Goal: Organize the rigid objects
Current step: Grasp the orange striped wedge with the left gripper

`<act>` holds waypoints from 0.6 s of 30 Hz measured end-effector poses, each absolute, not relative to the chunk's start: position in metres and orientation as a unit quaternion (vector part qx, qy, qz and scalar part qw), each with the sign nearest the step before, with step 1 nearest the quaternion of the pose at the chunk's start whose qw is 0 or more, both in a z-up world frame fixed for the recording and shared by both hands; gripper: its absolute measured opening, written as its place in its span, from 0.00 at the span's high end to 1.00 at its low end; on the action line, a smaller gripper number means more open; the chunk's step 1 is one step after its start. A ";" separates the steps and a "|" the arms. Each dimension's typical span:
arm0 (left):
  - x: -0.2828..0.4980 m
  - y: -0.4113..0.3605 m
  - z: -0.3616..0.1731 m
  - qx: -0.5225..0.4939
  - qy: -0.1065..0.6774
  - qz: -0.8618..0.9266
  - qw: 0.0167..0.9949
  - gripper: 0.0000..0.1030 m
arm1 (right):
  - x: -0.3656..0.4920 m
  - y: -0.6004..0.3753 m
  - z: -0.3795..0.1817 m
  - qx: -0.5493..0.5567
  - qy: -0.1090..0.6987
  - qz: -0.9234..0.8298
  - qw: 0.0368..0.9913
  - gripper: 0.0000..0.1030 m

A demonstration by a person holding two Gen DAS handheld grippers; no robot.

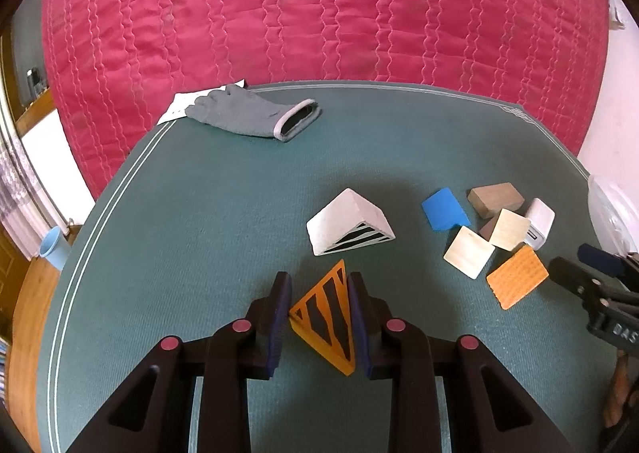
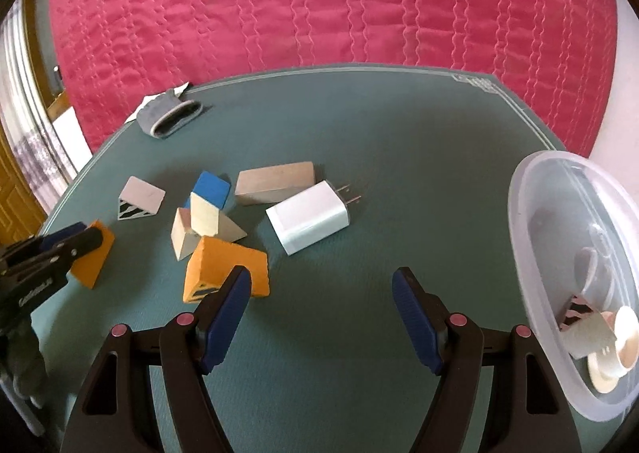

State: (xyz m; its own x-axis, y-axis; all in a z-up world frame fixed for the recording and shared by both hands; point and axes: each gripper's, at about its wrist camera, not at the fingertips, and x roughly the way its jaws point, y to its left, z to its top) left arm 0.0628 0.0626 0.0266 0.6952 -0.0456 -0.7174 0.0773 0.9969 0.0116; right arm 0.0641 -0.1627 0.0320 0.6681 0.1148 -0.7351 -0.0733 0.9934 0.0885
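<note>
while clamped on the orange wedge (image 1: pixel 325 317), left tool (image 1: pixel 319 317); right tool (image 2: pixel 321 317) wide, empty

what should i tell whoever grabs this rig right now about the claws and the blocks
Left claw: shut on the orange striped triangular wedge block, which is low over the green table mat.
Right claw: open, empty, over bare mat.
On the mat: white striped wedge, blue block, brown wooden block, two pale wooden blocks, a second orange block, white plug charger.
Done: a few pale pieces lie in the clear plastic container on the right.
Left: the held wedge and the loose pile, probably into the container.
</note>
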 end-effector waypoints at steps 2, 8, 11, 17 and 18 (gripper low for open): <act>0.062 0.064 0.026 0.017 0.391 -0.032 0.920 0.70 | 0.068 -0.159 0.032 0.018 0.406 0.045 0.913 0.28; 0.061 0.069 0.022 0.011 0.397 -0.026 0.917 0.68 | 0.061 -0.141 0.030 -0.013 0.415 0.063 0.907 0.28; 0.063 0.072 0.019 0.009 0.402 -0.016 0.915 0.58 | 0.050 -0.124 0.027 -0.039 0.422 0.090 0.901 0.27; 0.062 0.078 0.019 0.003 0.402 -0.010 0.915 0.55 | 0.035 -0.115 0.030 -0.026 0.419 0.142 0.897 0.27; 0.062 0.078 0.019 0.004 0.402 -0.009 0.916 0.55 | 0.036 -0.116 0.030 -0.020 0.419 0.148 0.896 0.27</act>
